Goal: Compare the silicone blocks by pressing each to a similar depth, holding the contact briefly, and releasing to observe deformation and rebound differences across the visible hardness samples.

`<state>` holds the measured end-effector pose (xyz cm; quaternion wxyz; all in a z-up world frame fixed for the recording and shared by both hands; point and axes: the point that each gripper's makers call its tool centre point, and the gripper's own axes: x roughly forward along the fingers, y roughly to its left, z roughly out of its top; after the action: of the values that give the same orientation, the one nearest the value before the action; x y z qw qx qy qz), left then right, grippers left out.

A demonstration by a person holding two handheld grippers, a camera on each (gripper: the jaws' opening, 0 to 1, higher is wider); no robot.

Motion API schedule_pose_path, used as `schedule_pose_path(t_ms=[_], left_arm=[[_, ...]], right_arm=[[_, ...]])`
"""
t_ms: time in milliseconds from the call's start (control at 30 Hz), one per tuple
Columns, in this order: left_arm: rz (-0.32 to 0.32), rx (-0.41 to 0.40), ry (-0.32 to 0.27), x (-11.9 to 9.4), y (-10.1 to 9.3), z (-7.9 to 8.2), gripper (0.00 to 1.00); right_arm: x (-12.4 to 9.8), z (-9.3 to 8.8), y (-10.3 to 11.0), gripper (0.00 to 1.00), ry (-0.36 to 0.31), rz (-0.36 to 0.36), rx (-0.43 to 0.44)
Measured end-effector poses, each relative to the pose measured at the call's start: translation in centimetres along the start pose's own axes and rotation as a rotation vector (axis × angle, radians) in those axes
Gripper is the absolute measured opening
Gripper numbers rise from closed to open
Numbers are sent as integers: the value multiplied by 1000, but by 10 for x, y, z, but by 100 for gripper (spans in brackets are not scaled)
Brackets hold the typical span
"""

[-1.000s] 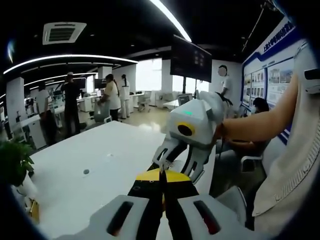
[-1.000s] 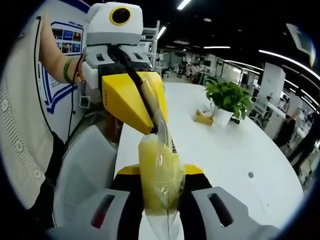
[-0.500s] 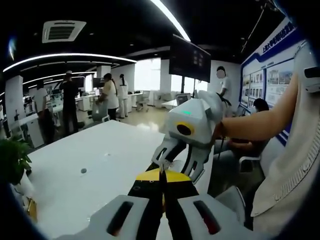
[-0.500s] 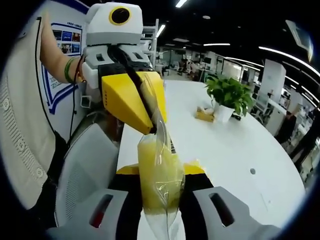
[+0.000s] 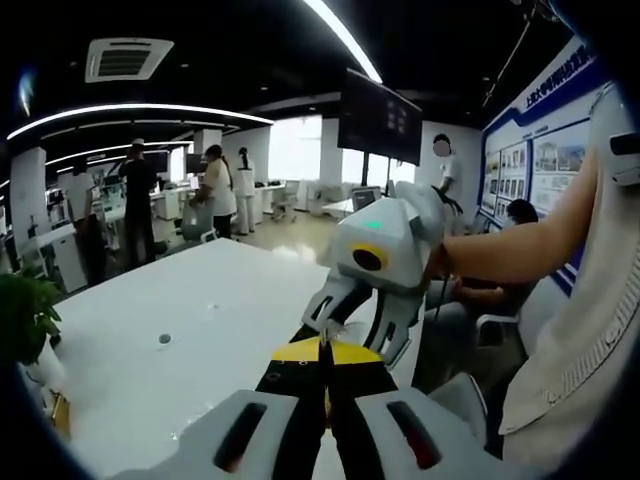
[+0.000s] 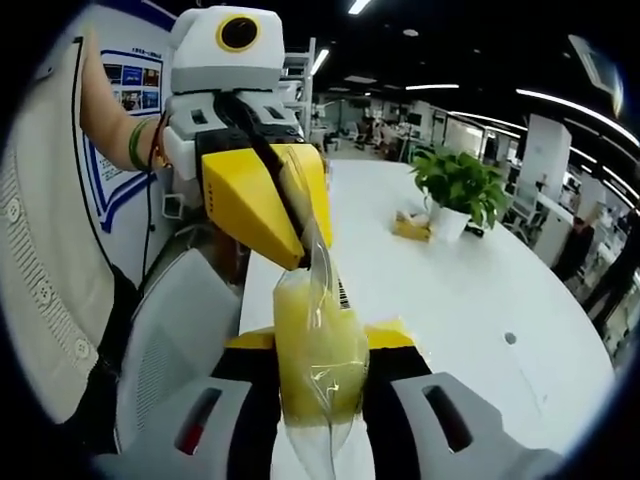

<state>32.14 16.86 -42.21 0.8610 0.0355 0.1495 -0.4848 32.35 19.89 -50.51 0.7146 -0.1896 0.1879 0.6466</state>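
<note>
Moved: nothing much; both grippers stay clamped.
Bag [image 6: 318, 345]: clear, yellow block inside, above worktop [image 6: 450, 290].
Right gripper [image 6: 318, 425]: clamped on bag's bottom.
Left gripper [image 6: 300, 235]: pinching bag's top.

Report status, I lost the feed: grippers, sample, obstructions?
Right gripper shut on bagged yellow block. Left gripper shut on bag top, above white table. Potted plant well clear.
</note>
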Motion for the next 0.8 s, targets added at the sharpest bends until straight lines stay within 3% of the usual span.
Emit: schedule_pose_path(t_ms=[233,467,700,800], left_arm=[[-2,-14,-5,1,-3,-2,0],[-12,-33,5,7,-6,-9,0],[-11,-67,8,20,-3,-16,0],[-4,-69,7,27,0,-20,0]], right_arm=[[-4,-3,2,33,-13,-18,27],[-14,-9,2,48,-36,-72,85],[-38,-26,-7,65,-82,-220,144],[-50,-32,-15,67,-123,-302,183]])
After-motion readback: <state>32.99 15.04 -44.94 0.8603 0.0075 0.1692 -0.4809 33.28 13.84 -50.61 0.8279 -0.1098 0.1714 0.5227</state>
